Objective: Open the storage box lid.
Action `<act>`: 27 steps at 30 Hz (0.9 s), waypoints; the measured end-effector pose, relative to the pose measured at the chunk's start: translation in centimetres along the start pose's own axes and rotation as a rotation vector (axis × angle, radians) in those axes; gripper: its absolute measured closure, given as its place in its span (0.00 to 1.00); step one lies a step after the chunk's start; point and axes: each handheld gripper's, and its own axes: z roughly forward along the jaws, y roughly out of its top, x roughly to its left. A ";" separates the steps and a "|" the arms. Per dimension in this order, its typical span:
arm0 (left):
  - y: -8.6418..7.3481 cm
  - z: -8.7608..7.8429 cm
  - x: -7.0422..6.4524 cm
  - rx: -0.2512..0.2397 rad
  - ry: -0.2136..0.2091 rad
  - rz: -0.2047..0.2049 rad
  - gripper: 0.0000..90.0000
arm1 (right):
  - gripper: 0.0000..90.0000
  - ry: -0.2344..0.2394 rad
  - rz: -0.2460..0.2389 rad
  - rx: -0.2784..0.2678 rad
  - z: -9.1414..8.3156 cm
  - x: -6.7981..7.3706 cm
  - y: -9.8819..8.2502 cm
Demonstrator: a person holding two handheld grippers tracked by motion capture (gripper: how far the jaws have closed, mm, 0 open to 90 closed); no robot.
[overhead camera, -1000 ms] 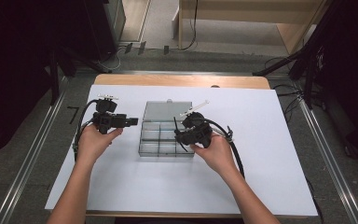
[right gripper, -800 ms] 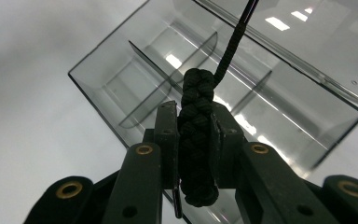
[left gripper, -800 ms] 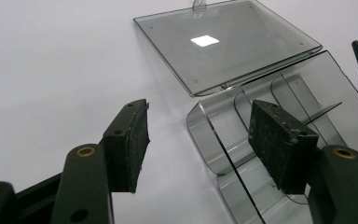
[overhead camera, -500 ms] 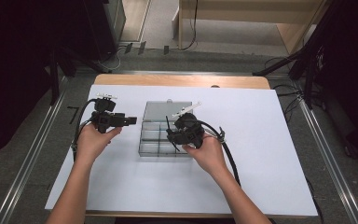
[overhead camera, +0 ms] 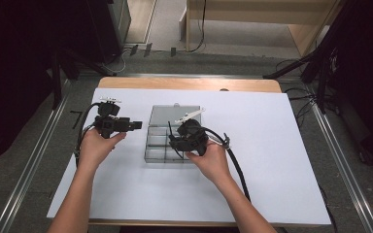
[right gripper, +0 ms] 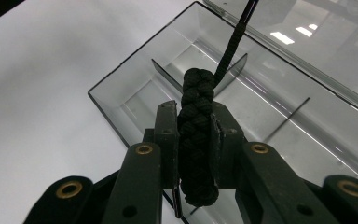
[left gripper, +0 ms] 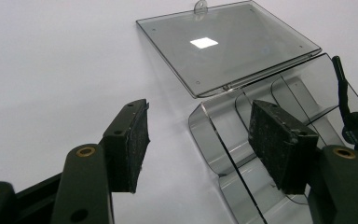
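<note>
A clear plastic compartment box (overhead camera: 161, 145) lies in the middle of the white sheet, with its lid (overhead camera: 175, 115) folded flat behind it. My right gripper (overhead camera: 174, 141) hovers over the box's right half, shut on a black braided cord (right gripper: 195, 107) that hangs above a compartment (right gripper: 168, 88). A thin tail of the cord (right gripper: 235, 42) runs on past the jaws. My left gripper (overhead camera: 137, 125) is held left of the box and points at it, open with nothing between its pads (left gripper: 137, 137). In the left gripper view the box (left gripper: 223, 140) and lid (left gripper: 228, 46) lie just ahead.
The white sheet (overhead camera: 281, 155) covers the table, with bare room to the right and in front of the box. A wooden table edge (overhead camera: 189, 83) shows at the back. Metal rails (overhead camera: 34, 165) run along the floor on both sides.
My right gripper has shifted a little to the left over the box, still shut on the cord. The left gripper has kept still.
</note>
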 end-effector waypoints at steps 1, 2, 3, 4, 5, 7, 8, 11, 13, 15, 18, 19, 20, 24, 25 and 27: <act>0.0 0.0 0.0 -0.001 0.000 0.000 0.43 | 0.86 0.004 0.000 -0.002 0.1 0.1 0.0; 0.0 0.0 0.0 0.000 0.001 0.000 0.43 | 0.86 0.005 -0.003 -0.004 0.1 0.1 0.0; 0.0 0.0 0.0 -0.001 0.001 0.000 0.43 | 0.86 0.006 -0.001 -0.007 0.2 0.3 0.0; 0.0 0.0 0.0 -0.002 0.002 0.000 0.43 | 0.86 0.006 -0.002 -0.006 0.2 0.3 0.1; 0.0 -0.1 0.1 0.000 0.003 0.001 0.43 | 0.86 0.008 -0.002 -0.005 0.3 0.4 0.1; 0.0 -0.1 0.1 -0.002 0.003 -0.001 0.43 | 0.86 0.009 -0.011 -0.007 0.5 0.5 0.1; 0.0 -0.1 0.1 -0.003 0.002 -0.002 0.43 | 0.86 0.008 -0.011 -0.008 0.5 0.6 0.1; 0.0 -0.1 0.1 -0.002 0.010 0.000 0.43 | 0.86 0.008 -0.012 -0.017 0.6 0.7 0.0; 0.0 -0.1 0.1 -0.001 0.015 0.004 0.43 | 0.86 0.011 -0.006 -0.021 0.7 0.9 0.0; 0.0 -0.1 0.0 0.001 0.024 0.008 0.43 | 0.86 0.013 -0.003 -0.029 0.9 1.0 -0.1; 0.0 -0.1 0.0 0.002 0.026 0.012 0.43 | 0.86 0.015 -0.006 -0.030 1.1 1.2 -0.1; 0.0 -0.1 -0.1 0.001 0.026 0.010 0.43 | 0.86 0.016 -0.010 -0.029 1.3 1.3 -0.1; 0.0 -0.1 0.0 -0.001 0.026 0.010 0.43 | 0.86 0.017 -0.011 -0.024 1.4 1.3 -0.1; 0.0 -0.2 0.0 -0.003 0.026 0.011 0.43 | 0.86 0.013 -0.020 -0.020 1.9 1.6 -0.2; 0.0 -0.2 0.0 -0.003 0.026 0.011 0.43 | 0.86 0.012 -0.022 -0.021 1.9 1.7 -0.2; 0.0 -0.2 0.0 -0.003 0.026 0.011 0.43 | 0.86 0.004 -0.026 -0.031 2.0 1.8 -0.2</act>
